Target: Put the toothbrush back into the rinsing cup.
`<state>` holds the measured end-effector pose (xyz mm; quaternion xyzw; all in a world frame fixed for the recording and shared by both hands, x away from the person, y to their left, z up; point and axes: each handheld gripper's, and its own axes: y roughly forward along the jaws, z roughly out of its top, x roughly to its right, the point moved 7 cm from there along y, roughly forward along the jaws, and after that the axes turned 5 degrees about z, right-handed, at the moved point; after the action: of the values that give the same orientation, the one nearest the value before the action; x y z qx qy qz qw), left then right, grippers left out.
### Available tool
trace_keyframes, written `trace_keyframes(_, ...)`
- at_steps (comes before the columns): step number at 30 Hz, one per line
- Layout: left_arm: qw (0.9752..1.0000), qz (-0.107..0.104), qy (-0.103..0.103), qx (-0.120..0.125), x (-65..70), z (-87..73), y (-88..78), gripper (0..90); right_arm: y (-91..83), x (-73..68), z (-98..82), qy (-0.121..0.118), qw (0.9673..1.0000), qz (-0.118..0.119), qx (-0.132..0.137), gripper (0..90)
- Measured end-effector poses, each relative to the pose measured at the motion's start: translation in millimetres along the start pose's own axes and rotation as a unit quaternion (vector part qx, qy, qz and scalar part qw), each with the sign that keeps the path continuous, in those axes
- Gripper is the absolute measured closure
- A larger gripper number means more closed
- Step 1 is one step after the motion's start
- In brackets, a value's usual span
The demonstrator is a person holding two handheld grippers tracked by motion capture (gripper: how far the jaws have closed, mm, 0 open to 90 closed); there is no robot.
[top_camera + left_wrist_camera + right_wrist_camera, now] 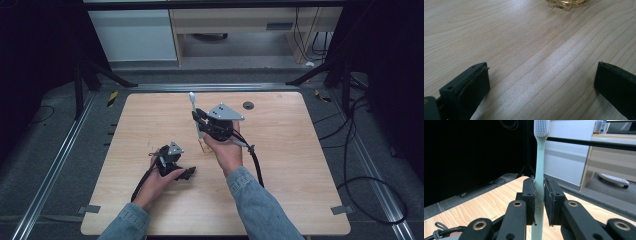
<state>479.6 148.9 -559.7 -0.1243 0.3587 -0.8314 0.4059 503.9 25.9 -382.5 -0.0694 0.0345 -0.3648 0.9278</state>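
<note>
A pale green toothbrush [193, 111] stands upright, bristles on top, clamped by its handle in my right gripper [199, 118], which a hand holds above the middle of the wooden table [280, 165]. In the right gripper view the two pads [528, 195] press on the toothbrush [539, 157] from both sides. Below the handle's lower end sits a small amber glass holder [203, 145]; whether they touch I cannot tell. My left gripper [188, 173] rests low on the table at the front left, open with nothing between its fingers [471, 85]. The amber holder [566, 3] lies ahead of it.
A small dark round disc [248, 105] lies near the table's far edge. Black cables [350, 165] loop over the floor to the right. Metal rails [55, 165] run along the left. A light cabinet [240, 30] stands behind the table.
</note>
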Motion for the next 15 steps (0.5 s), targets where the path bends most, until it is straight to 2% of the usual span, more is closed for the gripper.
trace_keyframes(15,1.0000,0.000,0.001,0.000,-0.2,0.0,0.0,0.0,0.5,-1.0,-0.9,-0.014,0.9997,0.001,0.018,79.3)
